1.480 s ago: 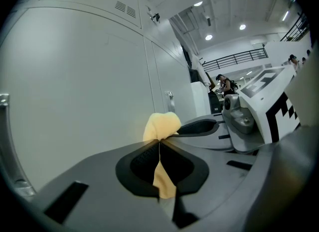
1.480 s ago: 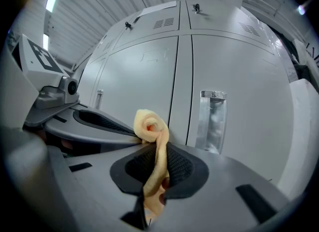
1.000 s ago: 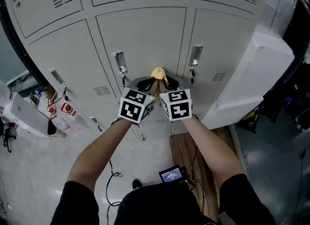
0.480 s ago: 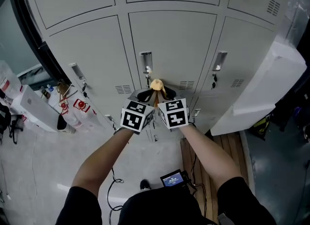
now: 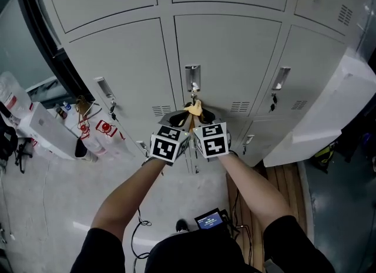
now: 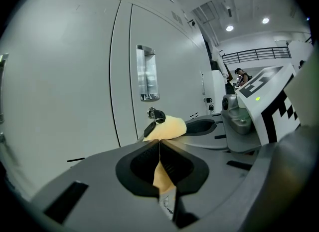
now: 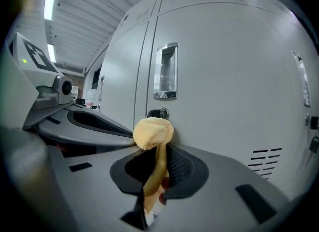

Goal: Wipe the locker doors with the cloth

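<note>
From the head view, I hold both grippers side by side in front of the middle locker door [image 5: 229, 49]. The left gripper [image 5: 178, 117] and the right gripper [image 5: 205, 116] meet at one yellow cloth [image 5: 194, 108]. The cloth is bunched just below the door's handle recess [image 5: 191, 78] and key lock [image 5: 193, 96].

In the left gripper view, my jaws are closed tight on a thin fold of the cloth. The rest bulges out past the tips into a small wad close to the lock.

In the right gripper view, my jaws are likewise clamped on a hanging strip of the cloth. The round wad sits above the tips, right by the door face under the lock. I cannot tell whether it actually touches the metal.

I judge the wiping stroke is about to start, or is only just starting, on this door. The next move calls for pressing the wad flat against the panel with both grippers moving together. I should steer around the key so the cloth does not snag on it.
</note>
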Available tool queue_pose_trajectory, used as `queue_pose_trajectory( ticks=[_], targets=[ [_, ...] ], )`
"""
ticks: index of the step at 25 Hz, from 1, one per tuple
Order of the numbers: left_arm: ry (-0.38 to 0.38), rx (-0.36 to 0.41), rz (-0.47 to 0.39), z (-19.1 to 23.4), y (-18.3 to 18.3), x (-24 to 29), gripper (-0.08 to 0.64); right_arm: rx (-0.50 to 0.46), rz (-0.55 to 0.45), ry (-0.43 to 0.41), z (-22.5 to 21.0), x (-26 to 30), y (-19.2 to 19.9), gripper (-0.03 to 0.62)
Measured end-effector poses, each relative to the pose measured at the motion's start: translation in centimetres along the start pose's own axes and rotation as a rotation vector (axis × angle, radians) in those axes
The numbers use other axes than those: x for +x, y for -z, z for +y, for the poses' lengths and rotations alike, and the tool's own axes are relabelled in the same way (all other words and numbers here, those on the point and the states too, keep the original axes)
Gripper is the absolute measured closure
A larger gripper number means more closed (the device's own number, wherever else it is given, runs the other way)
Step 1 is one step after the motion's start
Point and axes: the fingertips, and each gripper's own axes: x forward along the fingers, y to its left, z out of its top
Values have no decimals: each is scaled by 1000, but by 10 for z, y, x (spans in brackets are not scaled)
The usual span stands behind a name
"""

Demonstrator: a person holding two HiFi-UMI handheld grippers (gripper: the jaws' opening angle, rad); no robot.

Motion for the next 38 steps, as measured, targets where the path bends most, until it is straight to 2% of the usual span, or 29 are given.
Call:
queue_pose_trajectory(
  ticks=[10,17,38],
  targets=[
    [6,-6,8,7,1,10,538,-15,12,10,-3,8,1,522],
    [17,-20,19,-8,-3,21,539,-25,32,31,-20,-2,5,522],
    [157,-6,0,-126,-43,110,540,-33,73,181,-161,-68,33,522]
  ],
)
